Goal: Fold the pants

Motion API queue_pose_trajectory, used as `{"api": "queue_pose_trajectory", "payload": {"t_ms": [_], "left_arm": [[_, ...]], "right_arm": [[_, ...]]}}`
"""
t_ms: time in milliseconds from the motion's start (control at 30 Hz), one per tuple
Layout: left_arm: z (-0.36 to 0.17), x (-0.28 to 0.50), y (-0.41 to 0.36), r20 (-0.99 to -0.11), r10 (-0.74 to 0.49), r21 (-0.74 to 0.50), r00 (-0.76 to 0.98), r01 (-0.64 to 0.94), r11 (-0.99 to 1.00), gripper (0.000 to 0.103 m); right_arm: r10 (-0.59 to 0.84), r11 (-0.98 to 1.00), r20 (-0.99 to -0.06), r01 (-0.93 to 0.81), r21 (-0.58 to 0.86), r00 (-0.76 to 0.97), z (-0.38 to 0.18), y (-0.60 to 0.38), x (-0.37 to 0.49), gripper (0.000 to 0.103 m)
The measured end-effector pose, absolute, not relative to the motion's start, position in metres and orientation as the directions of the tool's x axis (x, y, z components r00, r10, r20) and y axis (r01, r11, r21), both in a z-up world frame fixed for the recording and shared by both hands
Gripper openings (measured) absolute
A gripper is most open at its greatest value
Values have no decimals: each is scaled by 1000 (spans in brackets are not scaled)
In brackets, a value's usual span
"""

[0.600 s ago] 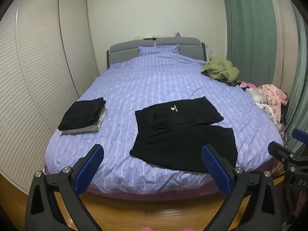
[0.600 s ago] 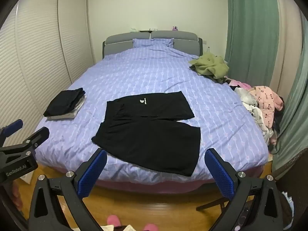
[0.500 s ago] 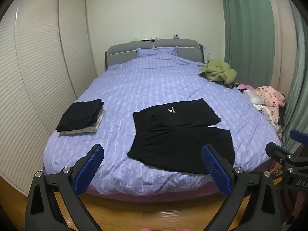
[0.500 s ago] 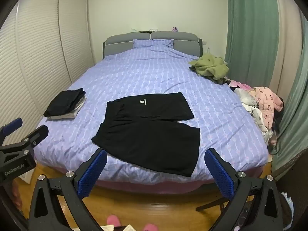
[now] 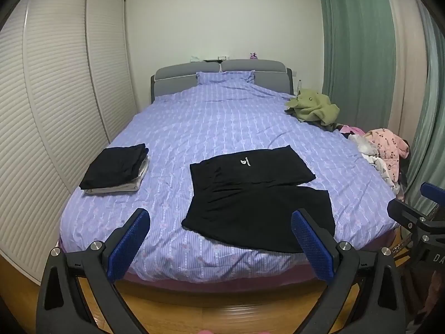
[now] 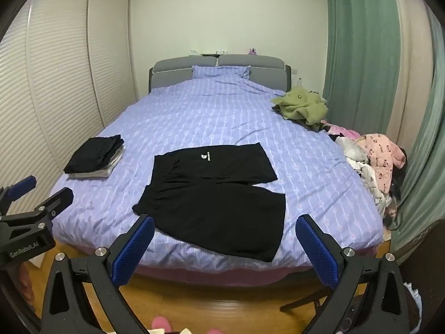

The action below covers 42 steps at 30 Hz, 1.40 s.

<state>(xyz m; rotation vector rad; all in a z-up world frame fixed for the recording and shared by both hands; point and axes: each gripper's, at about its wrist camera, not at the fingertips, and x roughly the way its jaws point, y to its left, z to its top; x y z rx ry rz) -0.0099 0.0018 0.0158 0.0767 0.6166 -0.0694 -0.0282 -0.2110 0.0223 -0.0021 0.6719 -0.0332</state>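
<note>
Both held back from the foot of the bed [image 5: 178, 128], above wooden floor [image 5: 194, 314], nothing touched. Left gripper [image 5: 219, 239] spread wide, blue pads [image 5: 129, 242] far apart with nothing between them; right gripper [image 6: 225, 246] likewise gaping and empty. Black shorts [image 5: 250, 194] laid flat on the lilac striped duvet, straight ahead of both sets of jaws and beyond the tips, waistband toward the left, one leg lying farther up the bed with a small white logo [image 5: 244, 162], the nearer leg reaching almost to the mattress edge. In the left view, nearer leg partly behind the right-hand pad. Ahead and left of the jaws, a folded stack of clothes [image 5: 116, 168], black on top, pale grey beneath. Far ahead and right, an olive-green garment [image 5: 314, 108] crumpled near the headboard [image 5: 219, 79]; closer on the right edge, a heap of laundry [image 6: 372, 161] with a pink printed piece, possibly pyjamas. Green curtain [image 6: 358, 55] to the right, louvred wardrobe doors [image 6: 55, 83] to the left. Pink slippers [image 6: 161, 324] below the right jaws, barely in view.
</note>
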Motion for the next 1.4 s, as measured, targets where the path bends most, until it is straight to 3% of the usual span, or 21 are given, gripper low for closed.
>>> {"api": "queue_pose_trajectory", "payload": {"t_ms": [1400], "left_arm": [[20, -9, 0, -570, -45, 38, 820, 81, 996, 103]], "right_arm": [[-47, 999, -603, 51, -11, 796, 19, -213, -26, 103]]}}
